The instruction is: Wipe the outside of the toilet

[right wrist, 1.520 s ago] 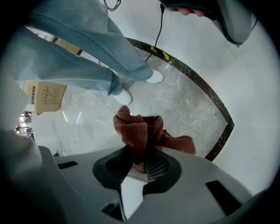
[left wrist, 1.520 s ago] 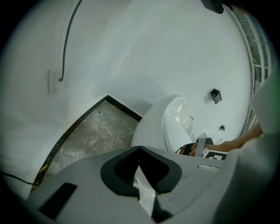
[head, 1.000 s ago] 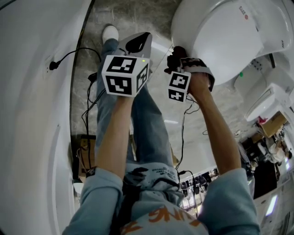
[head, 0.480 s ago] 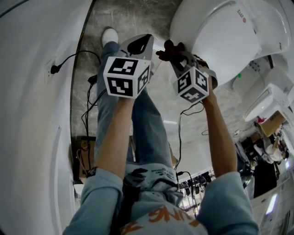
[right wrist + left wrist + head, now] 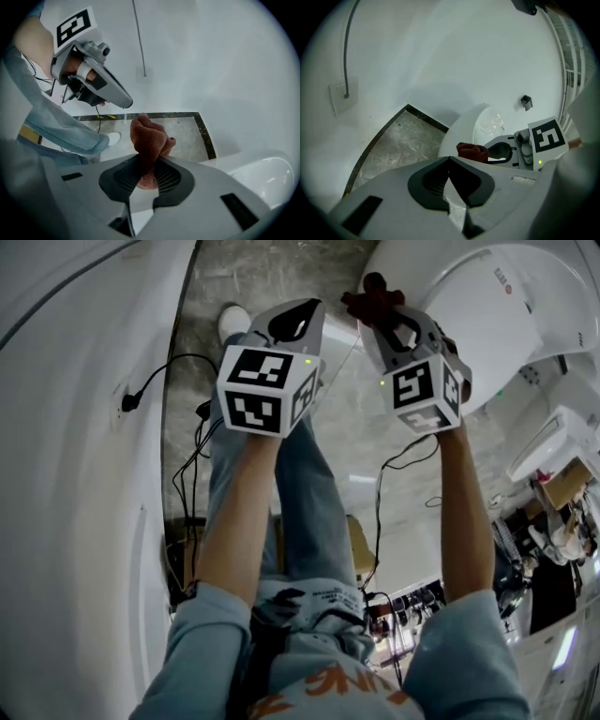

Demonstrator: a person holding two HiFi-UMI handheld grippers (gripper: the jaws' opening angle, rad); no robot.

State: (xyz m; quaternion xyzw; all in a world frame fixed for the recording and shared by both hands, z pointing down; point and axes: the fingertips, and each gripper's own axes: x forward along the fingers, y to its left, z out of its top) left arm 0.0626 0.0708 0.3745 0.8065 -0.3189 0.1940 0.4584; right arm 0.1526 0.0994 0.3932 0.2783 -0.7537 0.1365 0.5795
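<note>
While cloth (image 5: 147,136) appears clear of toilet (image 5: 487,324), wiping is not under way; no wiped area discernible, so whole exterior judged outstanding. R gripper (image 5: 147,171): jaws clamped on cloth base; cloth's long axis runs along jaws, free end to 12 o'clock. Toilet at 2 o'clock, head view. L gripper (image 5: 450,176): jaws together, empty.

The right gripper (image 5: 382,315) has lifted up and off the toilet (image 5: 497,324) (its marker cube swung toward the head view) — the red cloth (image 5: 373,294) now clear of the bowl's side.
</note>
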